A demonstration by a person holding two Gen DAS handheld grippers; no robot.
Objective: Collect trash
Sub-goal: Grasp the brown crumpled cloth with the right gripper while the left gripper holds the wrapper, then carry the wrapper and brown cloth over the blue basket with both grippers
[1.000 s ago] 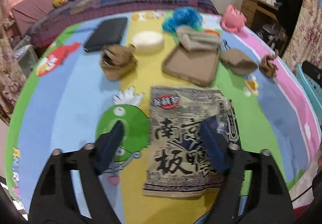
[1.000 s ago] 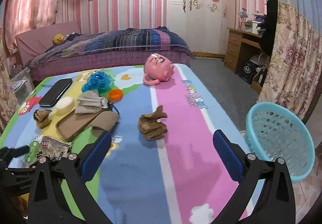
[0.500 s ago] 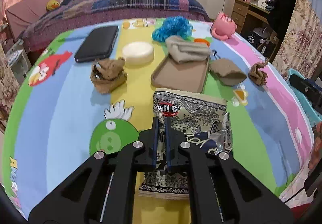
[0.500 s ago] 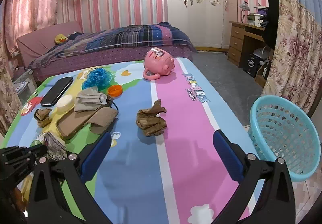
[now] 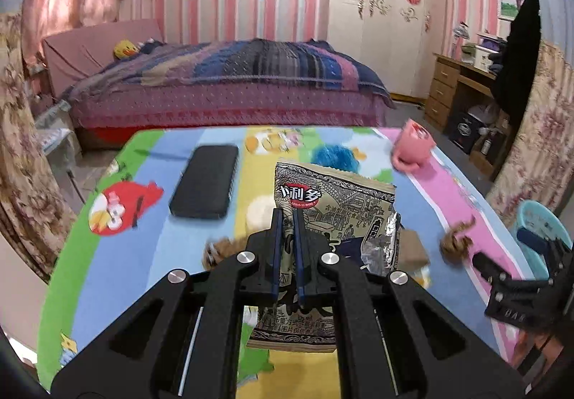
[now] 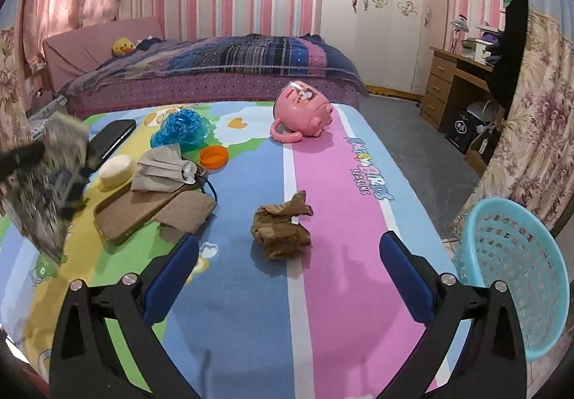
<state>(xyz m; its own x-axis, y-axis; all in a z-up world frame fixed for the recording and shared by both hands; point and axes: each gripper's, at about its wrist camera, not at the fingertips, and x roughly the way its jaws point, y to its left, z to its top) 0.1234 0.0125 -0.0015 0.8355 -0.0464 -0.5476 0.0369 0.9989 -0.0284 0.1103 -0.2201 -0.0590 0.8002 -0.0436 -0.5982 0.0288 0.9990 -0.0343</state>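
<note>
Snack wrapper [image 5: 333,205] has risen off the bench [image 6: 323,291].
Left gripper [image 5: 287,230] fingers clench its edge, holding it aloft; right gripper [image 6: 287,266] fingers spread wide near the crumpled paper [image 6: 281,228].

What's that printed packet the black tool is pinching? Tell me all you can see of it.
The snack wrapper is a flat, crinkled bag, tan with black line drawings, Chinese lettering and a red logo. A torn side shows silvery foil lining. The left gripper is shut on it, holding it upright above the cartoon table cover. In the right wrist view it is blurred.
</note>
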